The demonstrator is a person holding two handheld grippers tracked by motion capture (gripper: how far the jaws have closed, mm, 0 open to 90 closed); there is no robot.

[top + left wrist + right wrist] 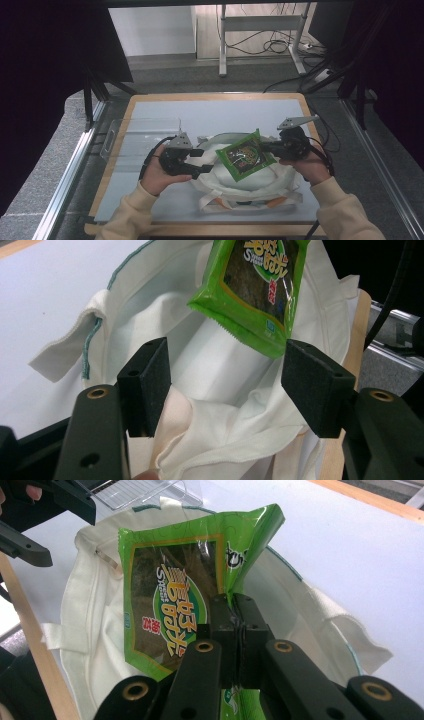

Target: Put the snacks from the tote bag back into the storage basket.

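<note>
The snack packet (165,610) is glossy green plastic film. The bag (225,430) is soft, matt white cloth. The gripper pads (150,380) look like rough black foam; the table edge (210,96) is wood.

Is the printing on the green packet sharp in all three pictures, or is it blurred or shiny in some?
High view: the green packet is small, its print unreadable. Left gripper view: the packet is slightly soft, letters still legible. Right gripper view: the print is clearest, with glare on the crumpled upper corner, where the right gripper pinches its edge above the white bag.
</note>
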